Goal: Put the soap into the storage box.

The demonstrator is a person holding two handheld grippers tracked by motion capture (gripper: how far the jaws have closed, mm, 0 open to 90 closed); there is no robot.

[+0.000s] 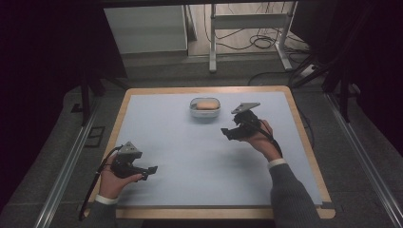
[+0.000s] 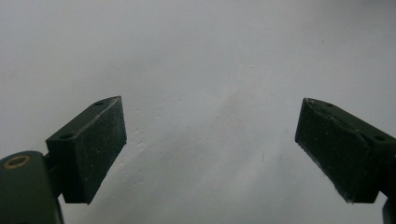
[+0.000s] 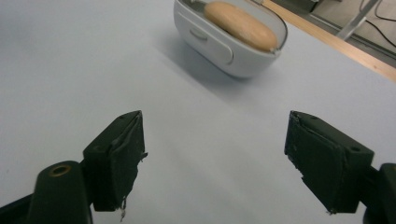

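Left hand (image 1: 110,183): enters from the near edge, pale cuff at the wrist, gripping the left gripper (image 1: 151,170) low over the near left part of the mat (image 1: 190,161). Grey plate on top, black cable trailing back past the wrist. Jaws stand wide apart with nothing between them; in the left gripper view (image 2: 210,154) only bare mat lies beyond the pads.

Mat: pale blue sheet covering a wooden table (image 1: 304,137), whose edge shows as a border all round.

Dish (image 1: 205,109): small white oval container, far centre of the mat, upright. Holds one tan oval piece (image 1: 206,105), lying inside. In the right gripper view the dish (image 3: 219,46) sits ahead of the jaws, well apart from them, with the piece (image 3: 240,25) resting lengthwise in it.

Right gripper (image 1: 224,132): held in the right hand (image 1: 262,140), grey sleeve behind, just right of the dish and nearer the person, not touching it. Jaws wide apart (image 3: 212,154), empty, over bare mat.
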